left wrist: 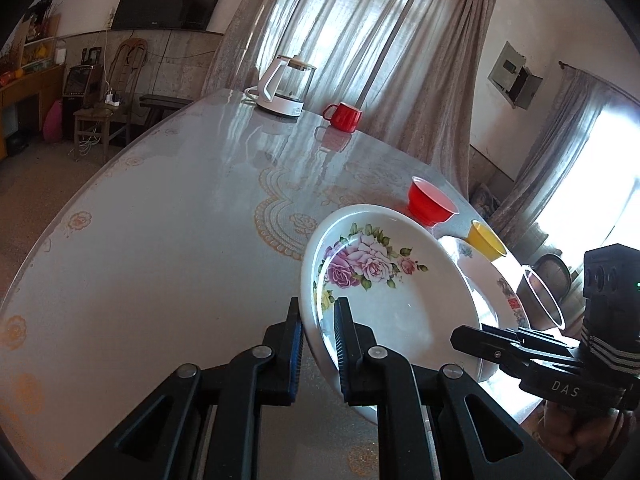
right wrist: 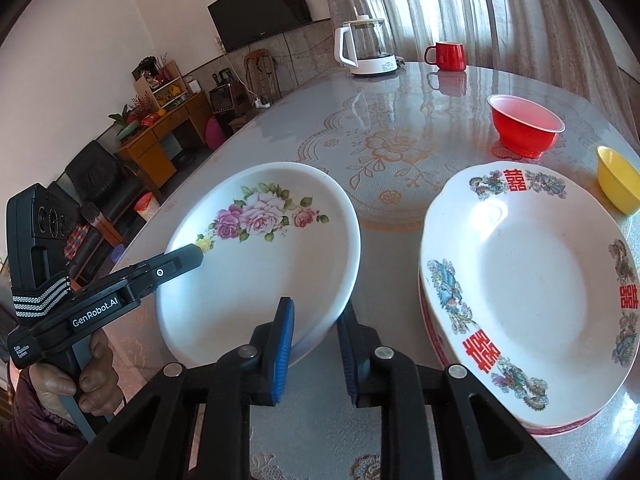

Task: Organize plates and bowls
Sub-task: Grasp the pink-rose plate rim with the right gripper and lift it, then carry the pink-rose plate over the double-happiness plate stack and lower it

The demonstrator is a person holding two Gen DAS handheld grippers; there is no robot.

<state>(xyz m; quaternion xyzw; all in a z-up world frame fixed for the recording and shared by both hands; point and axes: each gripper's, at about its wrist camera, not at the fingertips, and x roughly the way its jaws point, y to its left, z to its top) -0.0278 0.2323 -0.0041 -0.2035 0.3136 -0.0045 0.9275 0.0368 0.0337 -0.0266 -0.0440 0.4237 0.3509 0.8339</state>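
Observation:
A white plate with pink roses (left wrist: 384, 300) (right wrist: 260, 264) is held tilted above the table. My left gripper (left wrist: 318, 344) is shut on its left rim; it shows in the right wrist view (right wrist: 188, 258). My right gripper (right wrist: 314, 344) is shut on the plate's near right rim; it shows in the left wrist view (left wrist: 472, 338). A stack of white plates with red characters and dragons (right wrist: 532, 304) (left wrist: 508, 288) lies to the right. A red bowl (right wrist: 524, 124) (left wrist: 430, 202) and a yellow bowl (right wrist: 618, 184) (left wrist: 486, 242) stand behind it.
A glossy round table with a lace-pattern cover (left wrist: 160, 248) (right wrist: 384, 136). A glass kettle on a white base (left wrist: 284, 88) (right wrist: 366, 48) and a red mug (left wrist: 344, 116) (right wrist: 448, 56) stand at the far edge. A clear cup rim (left wrist: 542, 300) is at the right.

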